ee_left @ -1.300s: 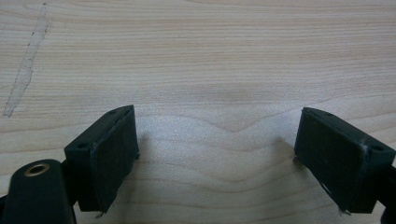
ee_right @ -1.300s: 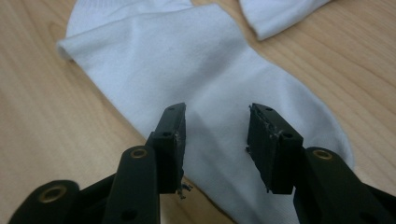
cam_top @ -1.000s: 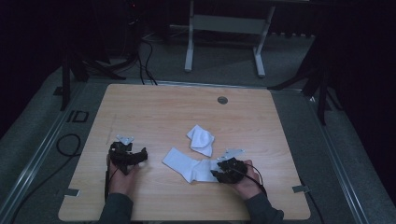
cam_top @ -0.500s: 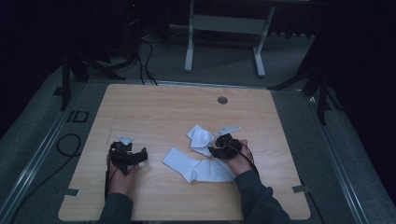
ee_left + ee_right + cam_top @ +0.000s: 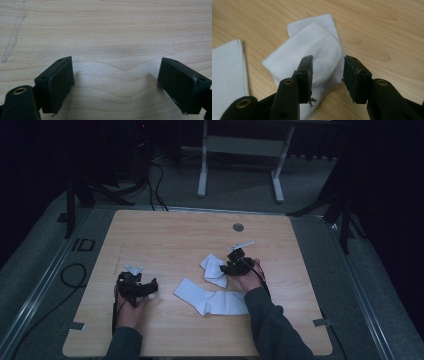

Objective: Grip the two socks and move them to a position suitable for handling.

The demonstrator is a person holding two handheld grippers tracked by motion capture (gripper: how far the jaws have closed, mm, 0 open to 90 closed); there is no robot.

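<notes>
Two white socks lie on the wooden table (image 5: 170, 235). One is folded (image 5: 213, 269) near the middle; the other lies flat (image 5: 207, 299), nearer the person. My right gripper (image 5: 231, 266) hovers at the folded sock's right edge. In the right gripper view its jaws (image 5: 328, 60) stand partly open above the folded sock (image 5: 317, 42), pads apart from the cloth, and the flat sock's cuff (image 5: 227, 70) is at the left. My left gripper (image 5: 136, 287) rests at the front left, open wide over bare wood (image 5: 116, 61).
A round grommet (image 5: 238, 227) sits in the tabletop near the far edge. A pale scuff (image 5: 13, 37) marks the wood in the left gripper view. Dark floor, cables (image 5: 155, 180) and a metal stand (image 5: 240, 155) lie beyond the table.
My right hand has moved away from the person, from the flat sock's near end up to the folded sock. The left hand and both socks have stayed put.
</notes>
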